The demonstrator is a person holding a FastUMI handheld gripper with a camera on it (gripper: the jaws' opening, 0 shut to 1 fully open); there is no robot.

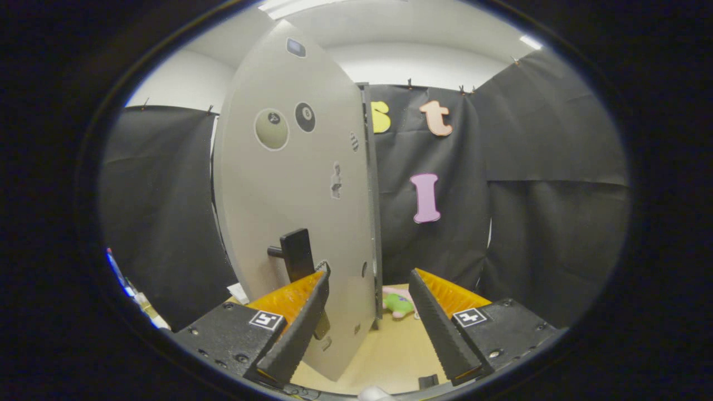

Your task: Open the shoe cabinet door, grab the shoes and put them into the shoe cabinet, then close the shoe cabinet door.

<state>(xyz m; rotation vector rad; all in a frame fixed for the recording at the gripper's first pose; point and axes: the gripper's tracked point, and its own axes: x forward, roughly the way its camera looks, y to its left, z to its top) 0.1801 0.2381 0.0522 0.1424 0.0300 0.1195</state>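
1. The cabinet door [289,223] looks like a smooth, matt painted panel with flat stickers on it.
2. Its handle [296,254] seems matt plastic or metal.
3. The counter [390,351] has a smooth, wood-like finish.
4. The gripper [370,289], fingers apart, has ridged pads [440,328].
5. A soft plush toy [398,303].

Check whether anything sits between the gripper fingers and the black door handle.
Nothing visible does. The black bar handle on the tall grey stickered cabinet door stands just ahead of the left finger's tip; the open gripper straddles the door's free edge, and a small green plush toy lies on the floor beyond.
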